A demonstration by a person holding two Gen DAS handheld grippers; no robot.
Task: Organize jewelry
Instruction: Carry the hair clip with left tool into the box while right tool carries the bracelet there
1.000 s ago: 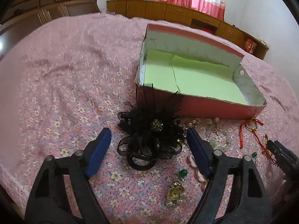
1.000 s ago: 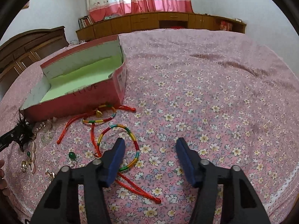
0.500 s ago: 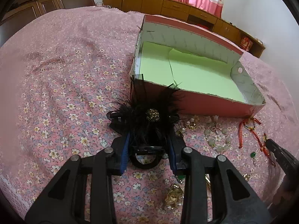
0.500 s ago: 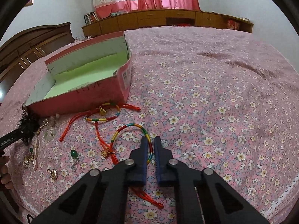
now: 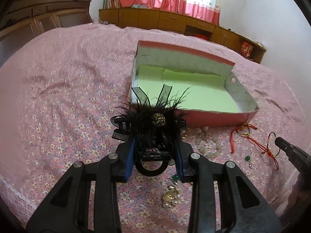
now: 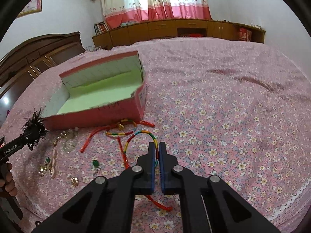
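Just in front of the open pink cardboard box with a pale green lining (image 5: 194, 83), which sits on the pink floral bedspread (image 5: 58, 97), the left tongs (image 5: 155, 155) are closed partway on the black feathered hair clip with a gold beaded centre (image 5: 153, 122), its blue pads pressing the clip's base from both sides. Nearer the camera than the box and toward its right end, the right tongs (image 6: 157, 151) are clamped fully shut on the rainbow-striped braided cord bracelet (image 6: 141, 134). Between the two tongs, before the box's front wall, lie a red cord bracelet (image 6: 91, 139), a green stone pendant (image 6: 95, 163) and gold trinkets (image 5: 171, 196).
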